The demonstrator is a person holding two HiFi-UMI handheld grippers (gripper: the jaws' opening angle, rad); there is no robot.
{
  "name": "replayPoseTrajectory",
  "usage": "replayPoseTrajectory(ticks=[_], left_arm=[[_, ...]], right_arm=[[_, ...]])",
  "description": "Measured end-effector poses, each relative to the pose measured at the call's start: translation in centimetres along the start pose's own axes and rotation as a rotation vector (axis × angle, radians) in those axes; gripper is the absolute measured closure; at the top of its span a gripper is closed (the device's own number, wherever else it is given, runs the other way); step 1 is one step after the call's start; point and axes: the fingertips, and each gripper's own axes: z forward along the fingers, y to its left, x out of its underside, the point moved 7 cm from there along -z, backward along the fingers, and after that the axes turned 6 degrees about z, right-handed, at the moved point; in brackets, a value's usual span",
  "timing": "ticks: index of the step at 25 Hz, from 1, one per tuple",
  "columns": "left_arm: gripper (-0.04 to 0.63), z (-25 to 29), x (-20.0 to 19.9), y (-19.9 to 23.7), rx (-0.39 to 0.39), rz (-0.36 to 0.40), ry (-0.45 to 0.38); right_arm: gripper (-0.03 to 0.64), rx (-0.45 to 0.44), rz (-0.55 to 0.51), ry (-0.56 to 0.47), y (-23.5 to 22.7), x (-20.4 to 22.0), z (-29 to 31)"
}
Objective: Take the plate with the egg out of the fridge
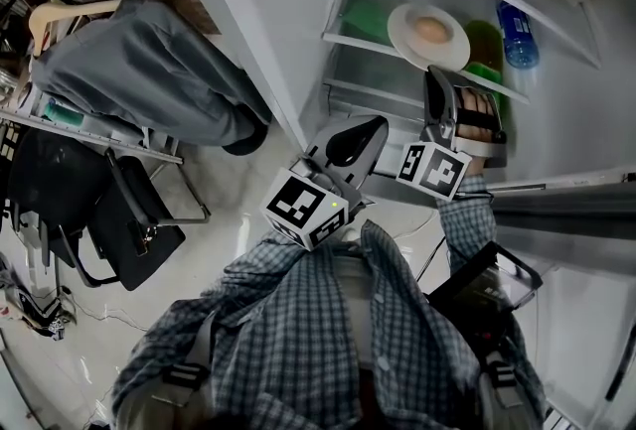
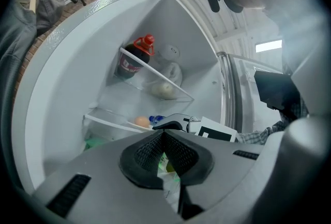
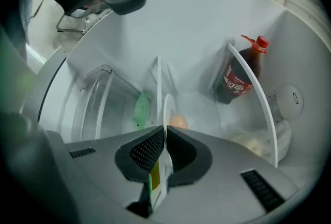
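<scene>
Right gripper view, plate (image 3: 166, 109) rim clamped between jaws (egg (image 3: 178, 122) beyond), left gripper (image 2: 164, 135) clenched.

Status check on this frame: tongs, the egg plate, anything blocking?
Left tongs shut, empty. Right tongs shut on plate rim, egg aboard, inside fridge. Blue bottle beside plate, apart.

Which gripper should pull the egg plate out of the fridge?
Right. The right gripper is shut on the rim of the plate; the left gripper is shut, empty, and farther from it.
</scene>
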Motion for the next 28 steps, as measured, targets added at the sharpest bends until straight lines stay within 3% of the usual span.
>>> replayPoseTrajectory(ticks=[11, 15, 18, 24, 28], left_arm=[[0.589, 1.4, 0.2, -0.3, 0.045, -0.065, 0.003], [0.589, 2.2, 0.3, -0.5, 0.082, -0.149, -0.003], [0.589, 2.9, 0.0, -1.0, 0.121, -0.157, -0.010], [0.588, 4.6, -0.1, -2.0, 0.255, -0.308, -0.023], [0.586, 4.9, 0.0, -1.4, 0.269, -0.444, -0.077]], right_arm=[[0.595, 0.000, -0.001, -0.017, -0.2, -0.4, -1.9], [0.595, 0.002, -0.006, -0.019, -0.2, -0.3, -2.6], [0.595, 0.011, 0.002, -0.014, -0.1, 0.1, -3.3], [0.595, 0.026, 0.012, -0.016, -0.3, 0.6, -4.3], [0.595, 0.024, 0.013, -0.014, -0.2, 0.3, -4.5]])
